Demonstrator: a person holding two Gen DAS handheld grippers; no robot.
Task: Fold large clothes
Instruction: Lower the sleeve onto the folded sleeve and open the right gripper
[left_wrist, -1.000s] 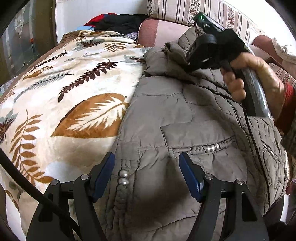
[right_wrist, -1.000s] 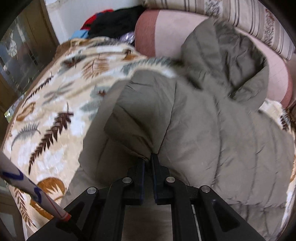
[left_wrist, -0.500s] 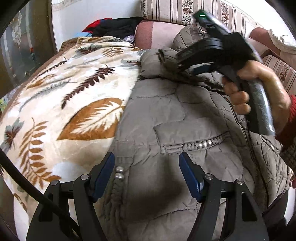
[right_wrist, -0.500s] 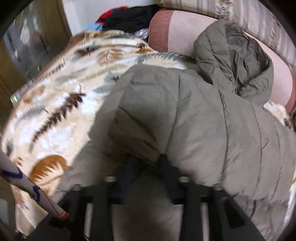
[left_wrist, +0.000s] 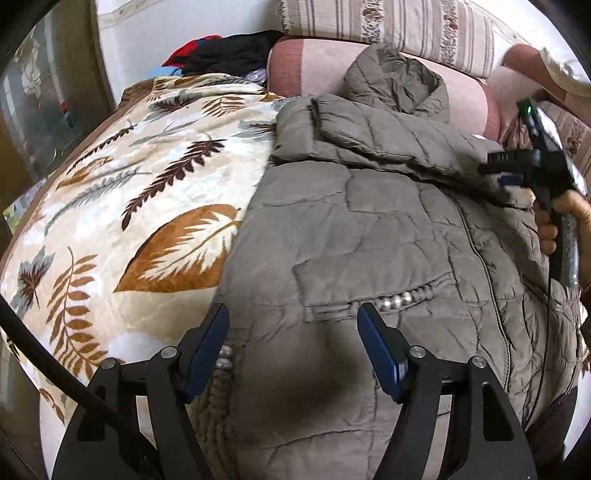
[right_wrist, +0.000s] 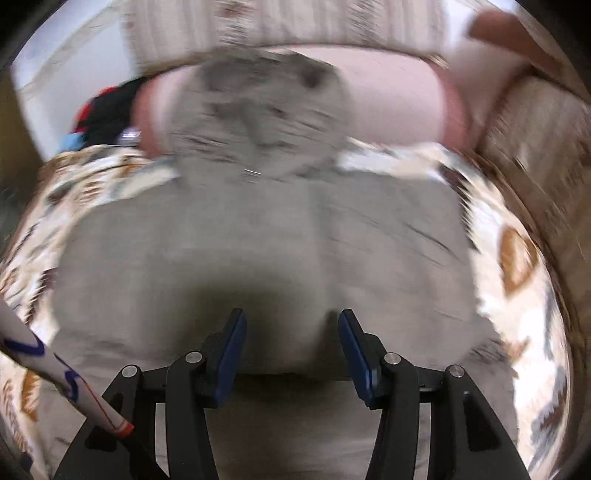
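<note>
An olive-grey padded jacket (left_wrist: 369, 229) lies front up on a leaf-patterned blanket (left_wrist: 147, 206), its hood (left_wrist: 395, 81) resting against a pink cushion. One sleeve (left_wrist: 369, 140) lies folded across the chest. My left gripper (left_wrist: 291, 314) hovers open over the jacket's lower part, near a pocket with bead trim (left_wrist: 391, 297), with nothing between its pads. In the left wrist view my right gripper (left_wrist: 496, 174) is at the far right edge, held by a hand (left_wrist: 554, 221), above the jacket's right side. The blurred right wrist view shows that gripper (right_wrist: 291, 317) open and empty over the jacket (right_wrist: 258, 251).
A pile of dark, red and blue clothes (left_wrist: 221, 55) sits at the blanket's far end beside the pink cushion (left_wrist: 295, 66). A striped sofa back (left_wrist: 388, 26) runs behind. A black cable (left_wrist: 55, 365) crosses the lower left. Cabinet glass stands at the far left.
My right gripper let go of the sleeve, opened and swung fast to the right. The sleeve now lies flat across the chest. My left gripper stayed open and shifted slightly.
</note>
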